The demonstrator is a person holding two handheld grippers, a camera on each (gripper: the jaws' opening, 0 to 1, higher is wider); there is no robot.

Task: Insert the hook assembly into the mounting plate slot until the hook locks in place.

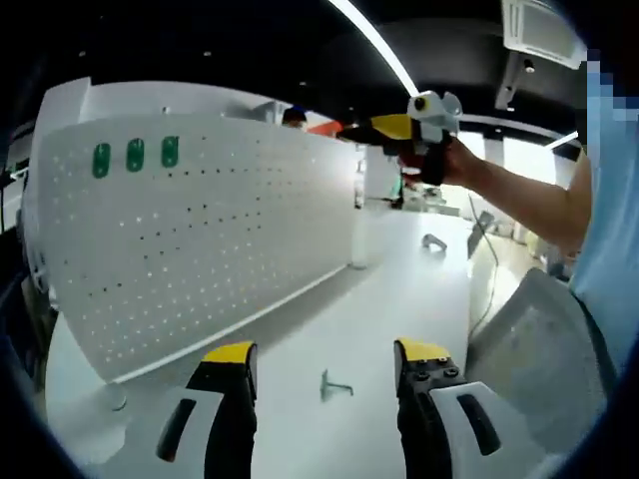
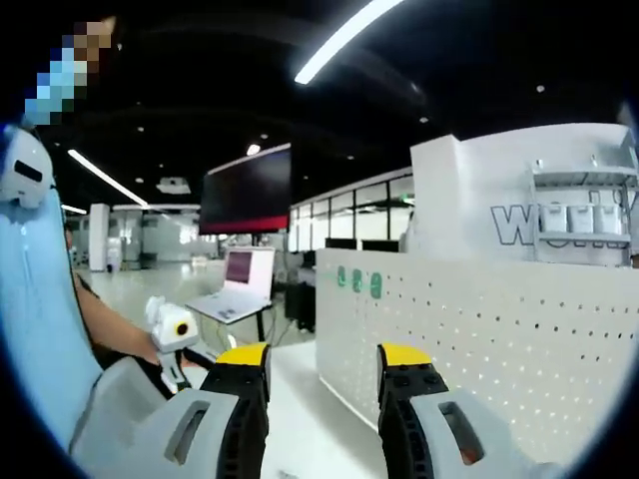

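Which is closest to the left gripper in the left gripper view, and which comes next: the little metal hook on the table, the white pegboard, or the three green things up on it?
From the left gripper:
1. Metal hook, on the white table between the jaws.
2. White pegboard, standing to the left.
3. Three green pieces, high on the pegboard's far left corner.

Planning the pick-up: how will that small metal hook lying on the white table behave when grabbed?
The hook looks like thin bent metal, so probably stiff and light. Lying flat on the smooth table, it may skid when nudged. Its bend likely stops rolling.
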